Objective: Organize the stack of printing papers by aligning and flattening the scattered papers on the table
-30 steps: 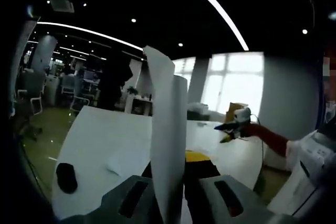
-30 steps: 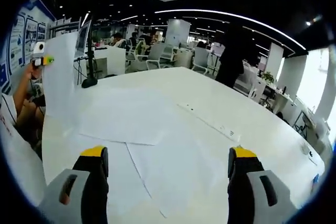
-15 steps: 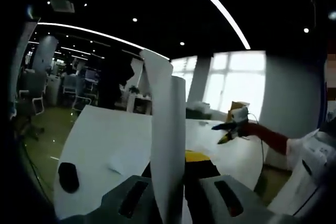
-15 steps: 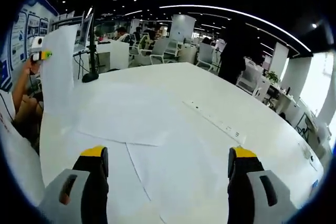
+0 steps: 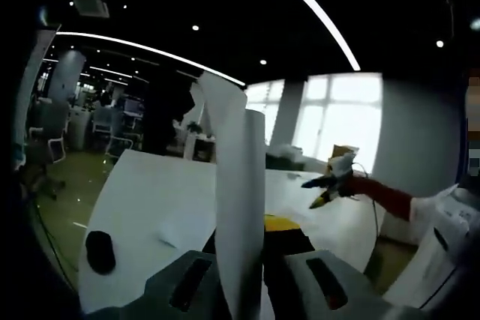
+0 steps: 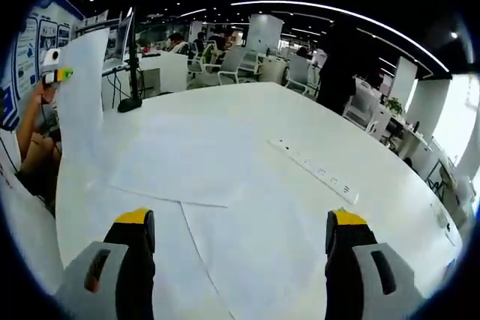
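My left gripper [image 5: 244, 264] is shut on the lower edge of a white sheet of paper [image 5: 238, 177], which stands upright and curls at its top. That held sheet [image 6: 81, 103] also rises at the left of the right gripper view, with the left gripper [image 6: 56, 73] behind it. My right gripper [image 6: 240, 237] is open, jaws wide apart and nothing between them, above two flat sheets [image 6: 176, 161] [image 6: 259, 256] on the white table [image 6: 247, 121]. From the left gripper view, the right gripper [image 5: 328, 183] hovers over the table's far side.
A black mouse [image 5: 98, 251] and a loose sheet [image 5: 182, 230] lie on the table [image 5: 142, 185]. A power strip [image 6: 315, 172] runs along the right part. A monitor stand [image 6: 130, 99] is at the far left edge. Office chairs [image 6: 225, 73] stand beyond.
Both views shifted slightly with the hands. The held sheet's top leans a little further left. Nothing was gripped or let go.
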`<action>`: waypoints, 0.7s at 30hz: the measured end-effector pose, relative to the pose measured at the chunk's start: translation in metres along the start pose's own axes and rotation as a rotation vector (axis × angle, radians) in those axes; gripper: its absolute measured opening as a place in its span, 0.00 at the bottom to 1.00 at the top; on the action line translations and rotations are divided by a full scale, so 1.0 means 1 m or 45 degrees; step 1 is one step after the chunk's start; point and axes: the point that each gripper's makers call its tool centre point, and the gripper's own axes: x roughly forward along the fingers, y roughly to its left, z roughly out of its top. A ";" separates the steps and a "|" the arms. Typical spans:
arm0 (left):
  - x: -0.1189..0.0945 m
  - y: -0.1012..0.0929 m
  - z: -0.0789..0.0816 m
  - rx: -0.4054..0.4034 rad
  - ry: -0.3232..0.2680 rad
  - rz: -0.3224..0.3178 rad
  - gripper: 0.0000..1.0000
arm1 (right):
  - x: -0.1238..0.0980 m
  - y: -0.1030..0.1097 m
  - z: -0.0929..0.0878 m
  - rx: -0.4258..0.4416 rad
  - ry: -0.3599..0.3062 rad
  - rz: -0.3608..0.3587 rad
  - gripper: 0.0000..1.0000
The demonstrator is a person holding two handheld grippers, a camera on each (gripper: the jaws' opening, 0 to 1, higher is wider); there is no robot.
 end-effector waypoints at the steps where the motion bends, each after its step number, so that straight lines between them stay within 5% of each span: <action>1: 0.000 0.000 0.000 0.001 0.001 0.000 0.06 | 0.000 0.000 0.000 0.001 0.001 0.000 0.90; 21: 0.000 0.000 0.001 0.010 0.009 0.004 0.06 | 0.014 -0.004 -0.005 -0.004 0.042 0.015 0.90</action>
